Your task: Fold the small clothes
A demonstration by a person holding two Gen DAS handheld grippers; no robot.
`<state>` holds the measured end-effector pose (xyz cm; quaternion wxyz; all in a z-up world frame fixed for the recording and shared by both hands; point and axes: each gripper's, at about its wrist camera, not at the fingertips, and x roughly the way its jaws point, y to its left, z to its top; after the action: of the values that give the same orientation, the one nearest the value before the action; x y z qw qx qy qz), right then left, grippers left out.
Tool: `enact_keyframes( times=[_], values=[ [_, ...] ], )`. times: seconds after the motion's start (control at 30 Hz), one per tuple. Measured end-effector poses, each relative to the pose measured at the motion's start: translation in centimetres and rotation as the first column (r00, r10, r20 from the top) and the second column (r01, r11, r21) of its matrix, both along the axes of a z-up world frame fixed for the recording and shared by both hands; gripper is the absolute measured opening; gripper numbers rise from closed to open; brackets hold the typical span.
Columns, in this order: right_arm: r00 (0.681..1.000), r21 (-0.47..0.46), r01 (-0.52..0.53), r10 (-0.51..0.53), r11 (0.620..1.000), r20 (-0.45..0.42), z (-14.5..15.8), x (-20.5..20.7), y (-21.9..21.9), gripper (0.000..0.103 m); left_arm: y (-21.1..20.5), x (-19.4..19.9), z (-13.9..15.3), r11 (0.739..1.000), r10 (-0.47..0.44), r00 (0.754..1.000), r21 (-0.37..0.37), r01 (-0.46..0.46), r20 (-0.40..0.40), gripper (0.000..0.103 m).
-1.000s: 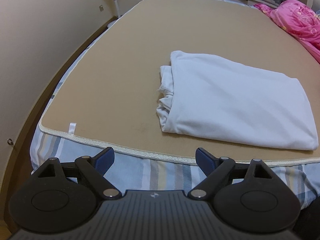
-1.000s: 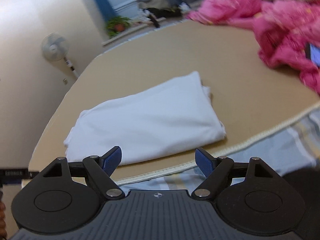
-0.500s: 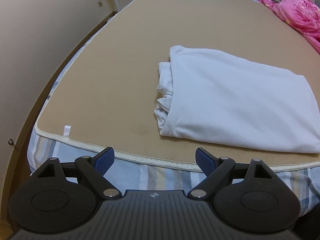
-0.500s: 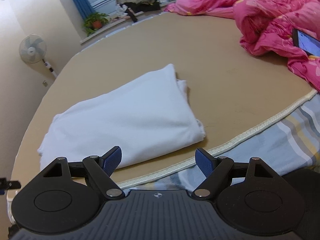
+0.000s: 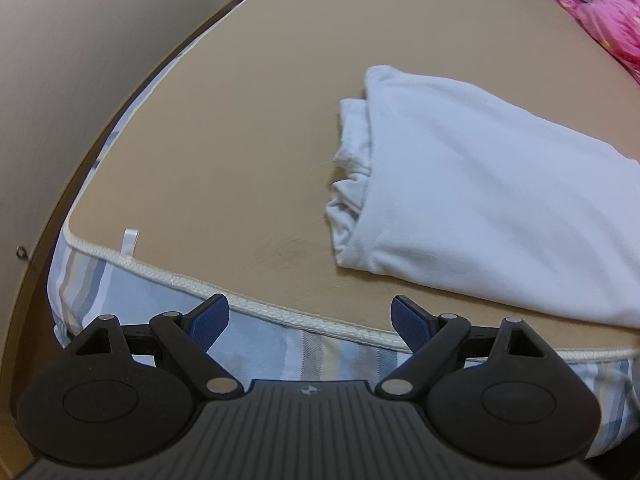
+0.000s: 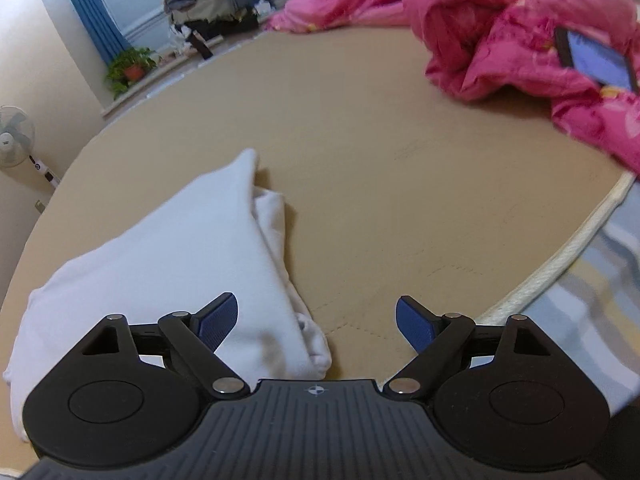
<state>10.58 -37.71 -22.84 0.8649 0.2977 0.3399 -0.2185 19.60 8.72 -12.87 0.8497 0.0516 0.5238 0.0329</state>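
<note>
Both cameras sit closer to the bed than a second ago: the white garment fills more of each view, and in the right wrist view it has slid from the middle toward the lower left, under the left finger.

From the left wrist, the left gripper (image 5: 310, 322) hangs over the near edge of the bed with its blue-padded fingers spread wide and nothing between them. Beyond it, the folded white garment (image 5: 480, 204) lies flat on the tan mat (image 5: 224, 132), to the right of the gripper's line, well apart from the fingertips. Its left end shows bunched inner layers tucked under a smooth top layer. A cream corded border (image 5: 280, 312) runs along the mat's near edge, with a small white ribbon loop (image 5: 130, 240) at its left. Below the border, a striped sheet (image 5: 280, 348) shows. A pink quilt (image 5: 604, 20) sits at the far right.

From the right wrist, the right gripper (image 6: 316, 322) is also spread wide and holds nothing. The garment (image 6: 168, 248) lies at lower left, its near corner reaching between the fingers; the left finger (image 6: 218, 322) overlaps the cloth, though contact cannot be told. The pink quilt (image 6: 500, 28) is heaped at the upper right with a dark phone (image 6: 596, 60) lying on it. A potted plant (image 6: 130, 70) and a standing fan (image 6: 14, 136) stand beyond the bed.
</note>
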Motion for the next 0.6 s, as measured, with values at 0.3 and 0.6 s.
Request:
enact_keyframes(
  times=[0.3, 0.6],
  values=[
    [0.992, 0.43, 0.048, -0.094, 0.902, 0.087, -3.4, -0.4, -0.4, 0.063, 2.0, 0.9, -1.0, 0.998, 0.056, 0.998, -0.007, -0.056, -0.035, 0.091],
    [0.991, 0.349, 0.122, -0.134, 0.929, 0.01, -1.8, 1.7, 1.2, 0.018, 4.5, 1.5, -1.5, 0.994, 0.103, 0.994, -0.025, -0.104, -0.031, 0.092]
  ],
)
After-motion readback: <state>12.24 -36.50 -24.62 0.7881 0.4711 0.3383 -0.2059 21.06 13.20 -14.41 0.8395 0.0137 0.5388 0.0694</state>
